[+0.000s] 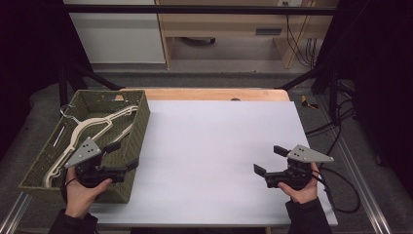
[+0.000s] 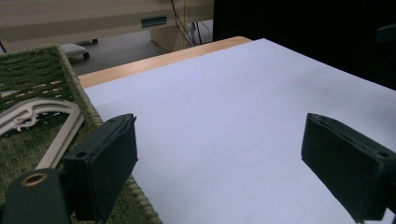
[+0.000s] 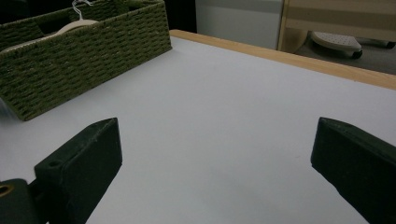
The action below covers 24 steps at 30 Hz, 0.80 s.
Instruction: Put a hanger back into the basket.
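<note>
Two cream plastic clothes hangers lie in the green woven rectangular basket at table's left. Left gripper over basket's near wall, jaws apart, empty; right gripper released too. Risk: a jaw snags the wall, dragging the basket.

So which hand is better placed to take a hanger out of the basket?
The left. The left gripper is open at the green woven basket's near wall, beside the cream hangers. The right gripper is across the white sheet.

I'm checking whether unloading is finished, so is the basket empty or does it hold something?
Not empty: pale hangers lie inside the basket.
</note>
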Each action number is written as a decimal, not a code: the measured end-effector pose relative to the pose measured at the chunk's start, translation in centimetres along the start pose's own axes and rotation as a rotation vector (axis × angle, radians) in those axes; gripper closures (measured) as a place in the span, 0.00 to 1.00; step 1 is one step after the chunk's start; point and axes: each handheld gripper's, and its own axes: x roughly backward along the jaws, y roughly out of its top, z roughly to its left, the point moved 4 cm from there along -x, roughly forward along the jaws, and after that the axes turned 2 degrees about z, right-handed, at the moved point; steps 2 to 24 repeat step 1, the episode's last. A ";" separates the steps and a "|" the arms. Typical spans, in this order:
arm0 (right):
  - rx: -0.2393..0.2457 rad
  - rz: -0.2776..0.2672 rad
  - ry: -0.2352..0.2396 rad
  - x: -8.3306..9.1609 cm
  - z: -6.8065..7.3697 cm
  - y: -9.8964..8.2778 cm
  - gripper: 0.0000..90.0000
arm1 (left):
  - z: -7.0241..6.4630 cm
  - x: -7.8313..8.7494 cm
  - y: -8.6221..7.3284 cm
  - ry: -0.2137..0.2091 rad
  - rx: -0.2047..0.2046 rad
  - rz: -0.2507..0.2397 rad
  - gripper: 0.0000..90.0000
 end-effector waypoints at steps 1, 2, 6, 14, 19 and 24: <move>-0.002 -0.004 0.000 0.0 0.0 0.0 0.03 | -0.1 -0.1 -0.2 0.003 -0.005 0.006 0.12; -0.002 -0.004 0.000 0.0 0.0 0.0 0.03 | -0.1 -0.1 -0.2 0.003 -0.005 0.006 0.12; -0.002 -0.004 0.000 0.0 0.0 0.0 0.03 | -0.1 -0.1 -0.2 0.003 -0.005 0.006 0.12; -0.002 -0.004 0.000 0.0 0.0 0.0 0.03 | -0.1 -0.1 -0.2 0.003 -0.005 0.006 0.12; -0.002 -0.004 0.000 0.0 0.0 0.0 0.03 | -0.1 -0.1 -0.2 0.003 -0.005 0.006 0.12; -0.002 -0.004 0.000 0.0 0.0 0.0 0.03 | -0.1 -0.1 -0.2 0.003 -0.005 0.006 0.12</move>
